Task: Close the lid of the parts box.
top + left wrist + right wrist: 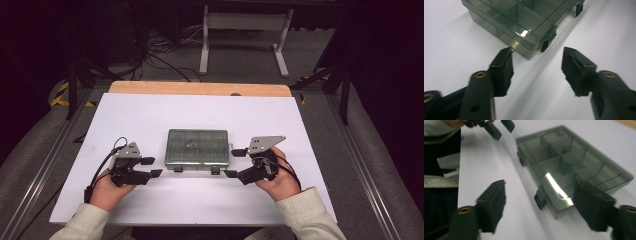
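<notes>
Compartment box (197,148) mid-surface (150,115), between both grippers — touching neither.
Left gripper (151,167) and right gripper (235,163): jaws apart, empty. Box long axis left-right; latches (215,170) face the person, seemingly shut.

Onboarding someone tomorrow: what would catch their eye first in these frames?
The smoky see-through compartment box with its lid down, mid-table on the white sheet, two black latches on its near edge. Then the left gripper and right gripper flanking it, fingers spread open, holding nothing.
</notes>
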Demonstrator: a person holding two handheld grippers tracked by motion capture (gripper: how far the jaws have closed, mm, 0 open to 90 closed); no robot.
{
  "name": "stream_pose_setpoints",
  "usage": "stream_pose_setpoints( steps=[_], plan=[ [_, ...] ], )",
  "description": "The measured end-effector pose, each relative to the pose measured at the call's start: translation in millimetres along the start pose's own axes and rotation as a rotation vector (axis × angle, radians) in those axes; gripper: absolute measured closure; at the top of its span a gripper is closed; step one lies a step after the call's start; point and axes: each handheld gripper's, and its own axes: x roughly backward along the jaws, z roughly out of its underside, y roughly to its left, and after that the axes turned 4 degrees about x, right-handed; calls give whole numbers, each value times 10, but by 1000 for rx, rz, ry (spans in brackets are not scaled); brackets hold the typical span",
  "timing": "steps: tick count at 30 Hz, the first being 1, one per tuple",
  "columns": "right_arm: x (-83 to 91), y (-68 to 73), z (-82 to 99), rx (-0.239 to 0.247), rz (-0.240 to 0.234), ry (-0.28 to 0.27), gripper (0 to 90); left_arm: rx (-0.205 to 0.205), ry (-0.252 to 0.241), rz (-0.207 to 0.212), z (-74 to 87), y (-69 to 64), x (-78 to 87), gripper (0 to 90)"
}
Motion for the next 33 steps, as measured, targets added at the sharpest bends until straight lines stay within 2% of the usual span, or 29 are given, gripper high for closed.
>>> stream_pose_setpoints(
  steps=[2, 4, 8, 10, 13, 14, 15, 17, 20, 21, 23, 26, 30, 33],
  plan=[
    [29, 11, -4, 12, 36, -34, 142, -19, -44, -9, 26, 3, 42, 280],
    [54, 3, -8, 21, 54, -54, 97, -11, -75, -12, 47, 6, 70, 206],
    [105, -35, 5, 40, 86, -95, 39, 14, -153, 11, 95, 51, 132, 128],
    [140, -61, 22, 31, 92, -121, 35, 23, -197, 15, 108, 81, 176, 110],
    [204, -92, 58, 34, 114, -170, 27, -2, -255, 11, 135, 95, 225, 59],
    [204, -92, 58, 34, 114, -170, 27, -2, -255, 11, 135, 95, 225, 56],
    [239, -110, 83, 51, 134, -193, 17, -18, -288, 1, 156, 90, 240, 46],
    [265, -139, 110, 50, 147, -209, 13, -26, -322, -13, 183, 97, 266, 35],
    [296, -194, 174, 39, 163, -226, 10, 2, -369, -30, 232, 129, 313, 31],
    [304, -211, 201, 37, 167, -225, 10, 2, -369, -30, 232, 129, 313, 29],
    [323, -251, 270, 30, 178, -226, 10, 38, -414, -37, 291, 165, 376, 28],
    [339, -290, 350, 20, 187, -229, 11, 52, -445, -45, 351, 189, 430, 28],
    [357, -323, 480, 22, 211, -242, 10, 31, -460, -73, 432, 180, 481, 28],
    [366, -340, 544, 39, 237, -245, 11, 5, -471, -78, 475, 176, 511, 27]
  ],
)
